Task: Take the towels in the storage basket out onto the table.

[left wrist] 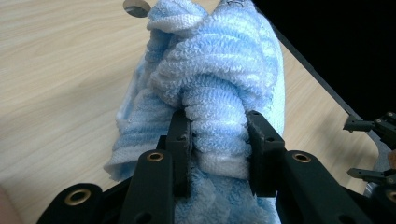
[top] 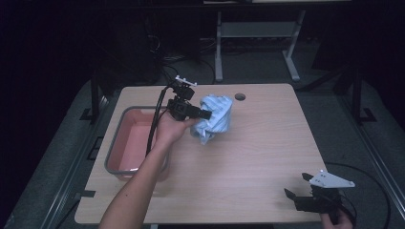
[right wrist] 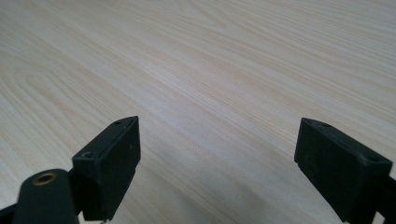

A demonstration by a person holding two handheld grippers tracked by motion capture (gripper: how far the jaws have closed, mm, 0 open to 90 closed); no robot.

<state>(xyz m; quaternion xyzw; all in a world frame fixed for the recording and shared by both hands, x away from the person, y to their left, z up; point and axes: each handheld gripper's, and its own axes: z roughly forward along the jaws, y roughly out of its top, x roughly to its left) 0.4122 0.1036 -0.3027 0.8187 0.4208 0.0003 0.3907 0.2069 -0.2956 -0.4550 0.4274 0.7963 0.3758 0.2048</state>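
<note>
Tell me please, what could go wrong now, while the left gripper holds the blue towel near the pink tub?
1. The left gripper pinches only one bunched fold of the blue towel; the fold may slip out and the towel drop short of the pink tub.
2. The loose part hangs down to the table and may drag, or catch on the tub's rim.
3. The right gripper rests open and far away, so it probably cannot help quickly.
</note>
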